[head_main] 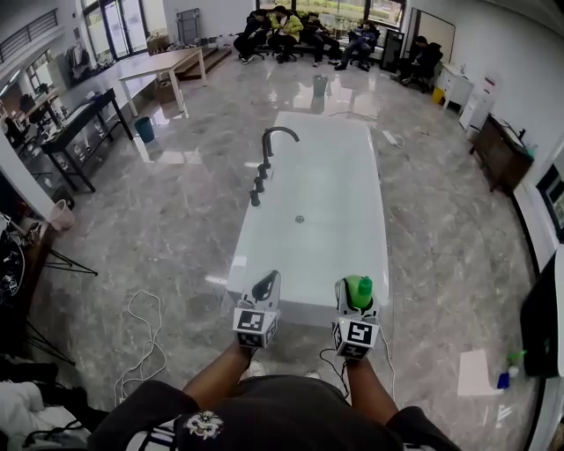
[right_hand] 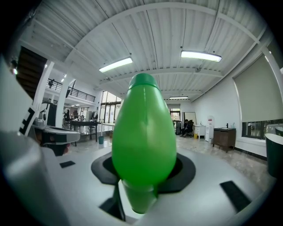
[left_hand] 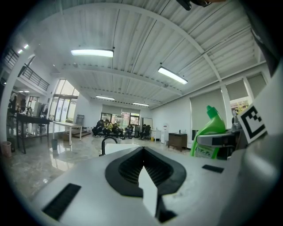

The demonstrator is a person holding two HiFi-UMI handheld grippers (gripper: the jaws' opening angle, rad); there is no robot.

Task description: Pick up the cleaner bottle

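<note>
The cleaner bottle (head_main: 360,288) is bright green with a green cap. It stands upright between the jaws of my right gripper (head_main: 353,305), which is shut on it, held in the air before the near end of the white bathtub (head_main: 352,185). In the right gripper view the bottle (right_hand: 143,145) fills the middle and hides the jaw tips of the right gripper (right_hand: 142,176). My left gripper (head_main: 266,286) hovers beside it at the same height, its jaws closed together with nothing between them. In the left gripper view, past the left gripper (left_hand: 142,152), the bottle (left_hand: 212,130) shows at the right.
A black faucet (head_main: 275,136) rises at the tub's left rim. Loose cables (head_main: 145,339) lie on the marble floor at the left. A white sheet (head_main: 478,372) and small bottles (head_main: 507,374) sit at the right. Tables (head_main: 163,63) and seated people (head_main: 291,26) are far back.
</note>
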